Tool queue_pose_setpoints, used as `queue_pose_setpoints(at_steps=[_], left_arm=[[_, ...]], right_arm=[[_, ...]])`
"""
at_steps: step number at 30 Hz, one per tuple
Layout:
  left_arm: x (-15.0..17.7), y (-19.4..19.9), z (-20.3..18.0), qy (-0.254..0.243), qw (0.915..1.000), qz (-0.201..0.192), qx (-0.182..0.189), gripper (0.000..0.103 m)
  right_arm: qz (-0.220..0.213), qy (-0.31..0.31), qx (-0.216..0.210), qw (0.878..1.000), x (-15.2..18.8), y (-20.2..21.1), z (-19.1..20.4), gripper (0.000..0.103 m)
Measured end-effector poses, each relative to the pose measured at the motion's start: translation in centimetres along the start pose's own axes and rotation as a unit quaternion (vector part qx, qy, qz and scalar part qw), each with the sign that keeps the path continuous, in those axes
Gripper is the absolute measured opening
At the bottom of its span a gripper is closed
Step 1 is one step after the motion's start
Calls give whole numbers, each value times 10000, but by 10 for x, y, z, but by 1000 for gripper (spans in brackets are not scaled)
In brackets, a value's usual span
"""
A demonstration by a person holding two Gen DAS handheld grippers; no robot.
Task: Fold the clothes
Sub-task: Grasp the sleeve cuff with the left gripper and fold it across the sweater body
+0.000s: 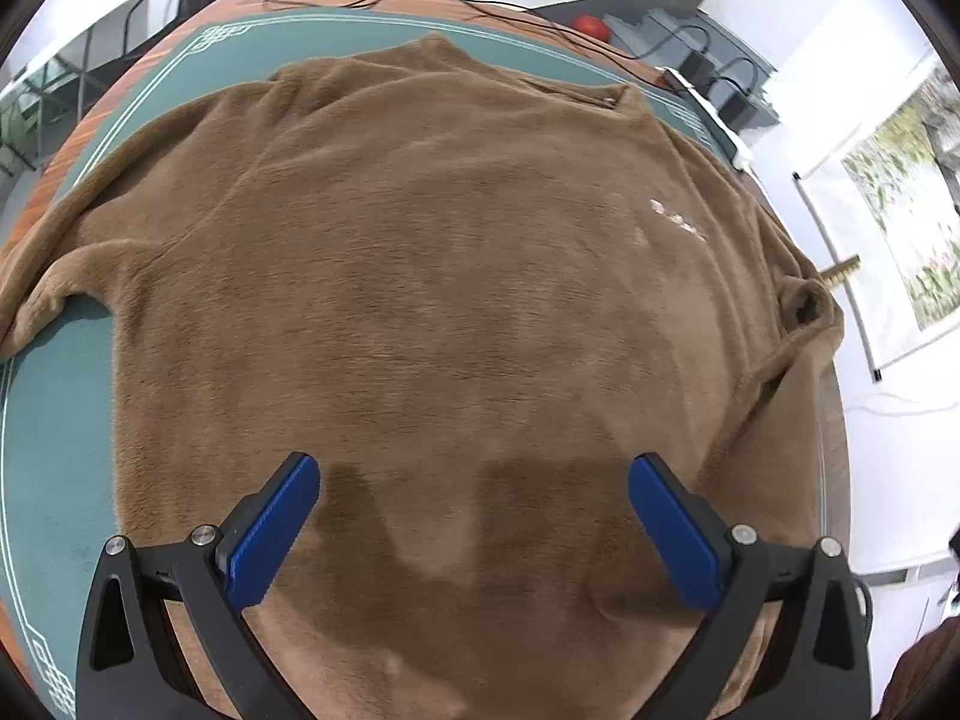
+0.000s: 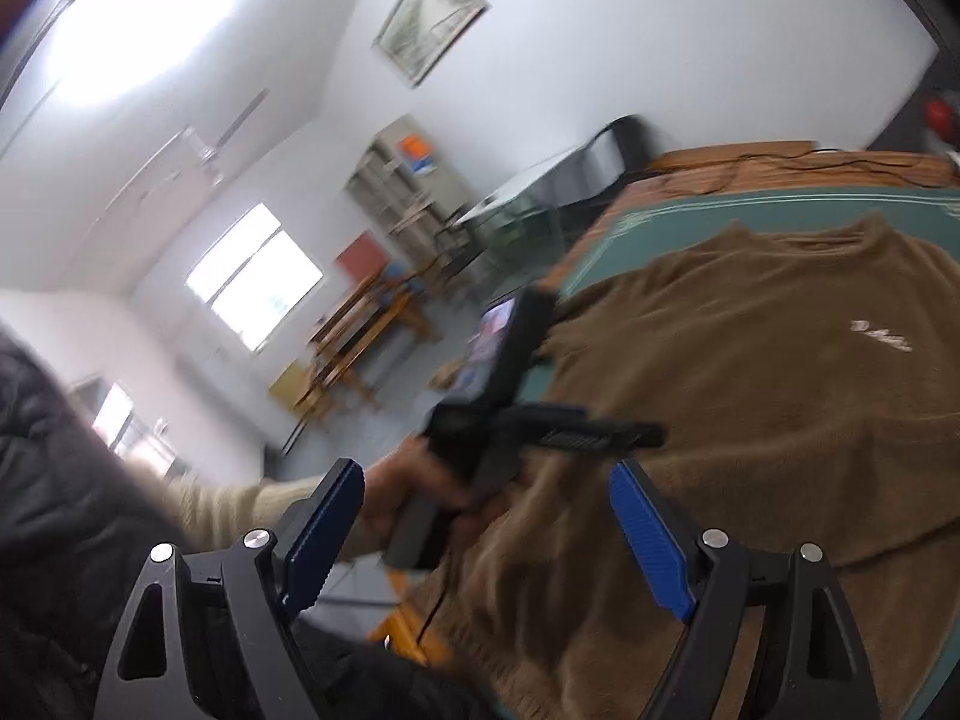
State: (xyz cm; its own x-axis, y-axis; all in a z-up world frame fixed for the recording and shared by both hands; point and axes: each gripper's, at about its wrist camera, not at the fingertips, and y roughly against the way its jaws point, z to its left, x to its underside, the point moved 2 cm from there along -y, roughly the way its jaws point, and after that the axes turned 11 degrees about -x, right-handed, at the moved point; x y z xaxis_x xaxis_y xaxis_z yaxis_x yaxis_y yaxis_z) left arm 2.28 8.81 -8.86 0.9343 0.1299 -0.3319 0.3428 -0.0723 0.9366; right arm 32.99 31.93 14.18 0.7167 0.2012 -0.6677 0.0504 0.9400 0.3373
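Note:
A brown fleece sweater (image 1: 432, 276) lies spread flat on the green table mat (image 1: 54, 420), collar at the far side, with a small white logo (image 1: 678, 219) on its chest. One sleeve drapes over the right table edge. My left gripper (image 1: 474, 474) is open and empty, hovering over the sweater's near hem. My right gripper (image 2: 486, 480) is open and empty, held up at the table's near side, tilted toward the room. The sweater (image 2: 780, 408) fills the right of the right wrist view, where the left gripper (image 2: 600, 435) shows over it, held by a hand.
The mat lies on a wooden table (image 1: 78, 138) with black cables (image 1: 480, 6) along its far edge. A red object (image 1: 591, 27) and power adapters sit beyond it. A scroll picture (image 1: 900, 204) hangs at the right. Chairs and shelves (image 2: 390, 192) stand in the room.

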Motion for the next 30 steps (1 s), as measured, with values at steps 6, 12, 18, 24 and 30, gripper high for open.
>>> queue_pose_setpoints(at_steps=[6,12,18,24,30], left_arm=[[11,-2,11,171,9994,96,300,103],[5,-4,3,168,9969,50,771,103],[-23,-27,-32,-114,9877,235,1540,103],[-23,-44,-74,-702,9843,422,1567,98],[-39,-38,-98,-971,9816,515,1560,21]], right_arm=[[-878,-1254,984,9833,12,54,-69,86],[-886,-2154,1960,9525,39,71,-130,86],[-479,-2435,2085,9460,68,53,-152,86],[-346,-2528,2239,9406,85,51,-158,86],[-459,-2653,2492,9303,88,64,-171,86]])
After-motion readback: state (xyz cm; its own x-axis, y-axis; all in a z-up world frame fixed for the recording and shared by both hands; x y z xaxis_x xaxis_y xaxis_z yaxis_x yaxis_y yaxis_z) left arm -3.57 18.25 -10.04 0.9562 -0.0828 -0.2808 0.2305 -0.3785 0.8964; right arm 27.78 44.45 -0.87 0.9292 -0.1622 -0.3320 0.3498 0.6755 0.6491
